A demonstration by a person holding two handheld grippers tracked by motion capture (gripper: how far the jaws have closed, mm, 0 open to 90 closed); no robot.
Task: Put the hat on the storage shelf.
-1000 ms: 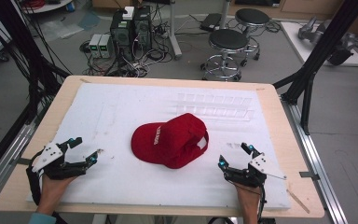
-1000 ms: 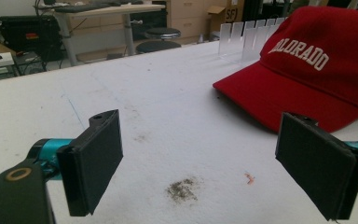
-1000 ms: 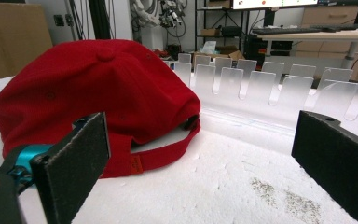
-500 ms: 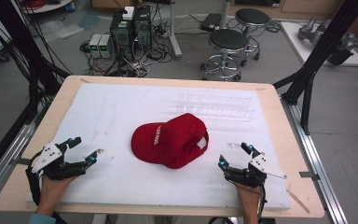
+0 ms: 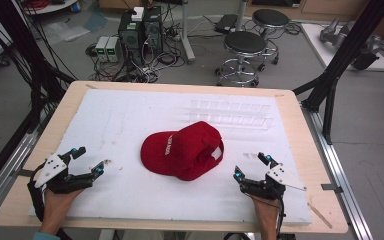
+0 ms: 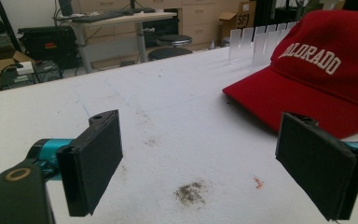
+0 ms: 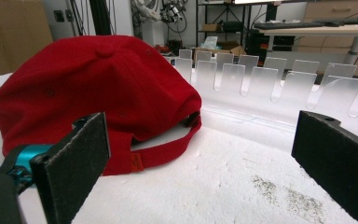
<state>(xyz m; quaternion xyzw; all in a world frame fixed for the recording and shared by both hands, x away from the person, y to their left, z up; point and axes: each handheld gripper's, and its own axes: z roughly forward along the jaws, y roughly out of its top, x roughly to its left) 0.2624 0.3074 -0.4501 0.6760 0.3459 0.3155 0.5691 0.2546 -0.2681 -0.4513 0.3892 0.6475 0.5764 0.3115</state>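
- Nothing has moved vs the earlier frames: both claws and the cap sit where they were.
- Red cap [image 5: 185, 150] lies on the white foam sheet [image 5: 130, 120] covering the desk [image 5: 290, 100], about mid-desk, a bit toward the near edge; brim points to the left edge, back strap to the right.
- Left claw [image 5: 86, 161] rests near the near-left corner, jaws spread wide, nothing btwn them; aimed at the cap but well apart from it.
- In the left gripper view the brim [image 6: 303, 105] sits ahead on the right, w/ white "COLORADO" lettering [image 6: 310, 58] on the front.
- Right claw [image 5: 251, 167] rests near the near edge, right of the cap, jaws spread, empty; near the cap, not touching.
- Right gripper view: cap's back strap [image 7: 168, 149] faces the claw, w/ bare foam btwn.
- Clear plastic rack [image 5: 230, 114] lies just beyond the cap toward the far-right part of the desk.
- Dark specks [image 6: 190, 192] on the foam by the left claw.
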